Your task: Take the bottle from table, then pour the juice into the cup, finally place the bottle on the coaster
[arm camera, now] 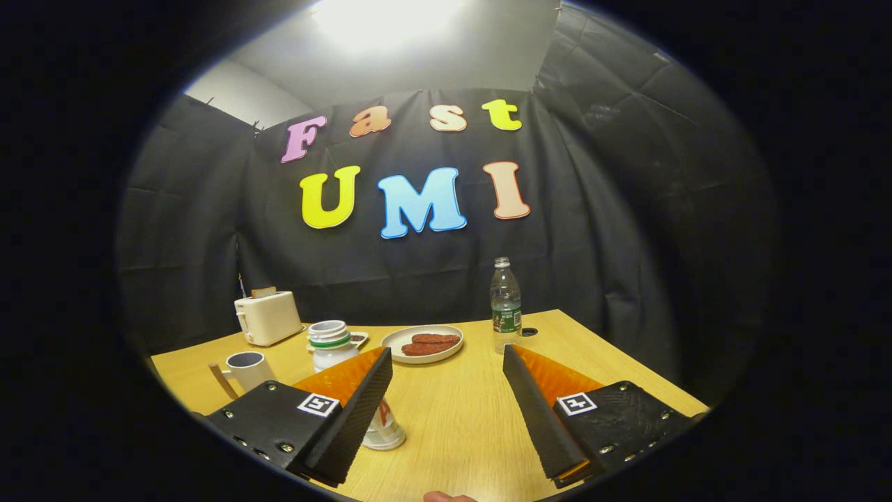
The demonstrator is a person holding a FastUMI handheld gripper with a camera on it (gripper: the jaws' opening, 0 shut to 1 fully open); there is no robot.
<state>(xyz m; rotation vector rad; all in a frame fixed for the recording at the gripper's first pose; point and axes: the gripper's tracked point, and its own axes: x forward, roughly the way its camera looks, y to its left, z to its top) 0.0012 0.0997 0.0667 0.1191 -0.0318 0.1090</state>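
Observation:
A white bottle (pixel 330 343) with a green ring under its open mouth stands on the wooden table (pixel 453 418). It is close by the left finger (pixel 359 411), which hides its middle; its base shows below that finger. Left of it stands a white mug (pixel 247 367) with a dark inside. A small flat square piece (pixel 359 339), perhaps the coaster, lies just behind the bottle. My gripper (pixel 447 354) is open above the table with nothing between its fingers. The bottle is outside the gap, on the left.
A clear water bottle (pixel 505 303) with a green label stands beyond the right finger, next to a dark round hole (pixel 529 332). A white plate (pixel 423 343) with sausages lies straight ahead. A cream toaster (pixel 268 317) stands at the back left.

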